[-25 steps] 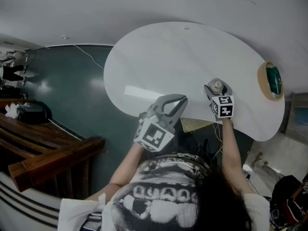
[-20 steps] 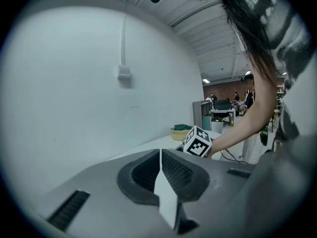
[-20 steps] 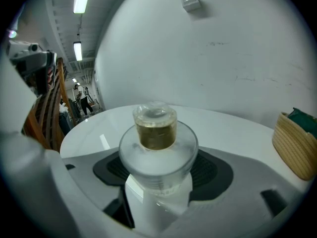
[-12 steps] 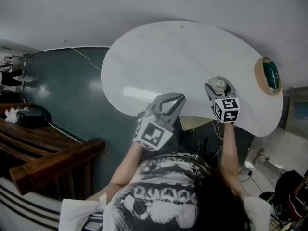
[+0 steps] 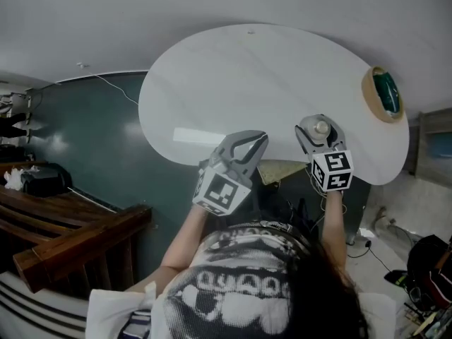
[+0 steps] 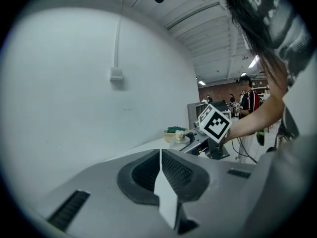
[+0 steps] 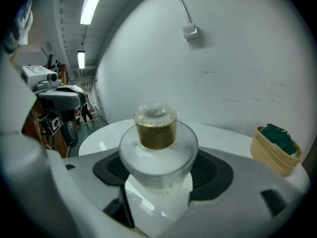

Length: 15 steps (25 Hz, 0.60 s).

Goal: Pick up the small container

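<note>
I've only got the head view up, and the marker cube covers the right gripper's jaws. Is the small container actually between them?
Observer: Yes. The right gripper view shows the small container upright between the jaws of the right gripper, which press on its clear body from both sides.
Operator: What does its top look like?
Observer: A narrower neck with a brownish band, under a clear cap.
Operator: And the left gripper, is it carrying anything?
Observer: No. The left gripper view shows the left gripper with its jaws together and nothing between them.
</note>
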Available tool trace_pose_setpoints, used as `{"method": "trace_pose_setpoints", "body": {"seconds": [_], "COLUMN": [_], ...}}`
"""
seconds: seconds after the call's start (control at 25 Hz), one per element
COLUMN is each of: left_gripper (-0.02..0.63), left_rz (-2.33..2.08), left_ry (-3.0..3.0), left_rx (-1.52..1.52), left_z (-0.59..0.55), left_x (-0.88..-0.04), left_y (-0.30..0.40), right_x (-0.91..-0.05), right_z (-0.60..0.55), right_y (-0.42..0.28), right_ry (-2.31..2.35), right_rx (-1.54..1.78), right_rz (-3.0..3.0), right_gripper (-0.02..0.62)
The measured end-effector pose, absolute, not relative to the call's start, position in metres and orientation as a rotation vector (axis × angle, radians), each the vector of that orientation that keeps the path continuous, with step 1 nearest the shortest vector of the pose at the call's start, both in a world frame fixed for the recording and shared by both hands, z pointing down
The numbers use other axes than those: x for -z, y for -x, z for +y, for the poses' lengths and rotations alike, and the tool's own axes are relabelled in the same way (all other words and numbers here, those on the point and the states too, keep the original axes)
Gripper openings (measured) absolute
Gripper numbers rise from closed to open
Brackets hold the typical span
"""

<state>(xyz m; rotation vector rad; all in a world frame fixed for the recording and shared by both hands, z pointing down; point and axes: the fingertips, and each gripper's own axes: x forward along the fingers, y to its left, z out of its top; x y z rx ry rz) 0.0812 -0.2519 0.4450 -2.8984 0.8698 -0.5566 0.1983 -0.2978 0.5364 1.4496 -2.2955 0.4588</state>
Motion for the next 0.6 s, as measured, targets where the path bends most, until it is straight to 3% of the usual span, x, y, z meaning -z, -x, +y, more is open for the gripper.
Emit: {"method": "trace_pose_setpoints", "body": {"seconds": [0.6], "left_gripper": [0.012], "left_rz": [0.820], "left_ry": [2.900], "left_rx": [0.541], "left_z": [-0.205], "left_x": [-0.451], "left_y": [-0.122], "right_x": [-0.526], "right_z": [-0.222], "right_y": [-0.223], "right_ry": [-1.464], "right_rx": [-0.490], "right_rz": [-2.305], "right_gripper": [0.331]}}
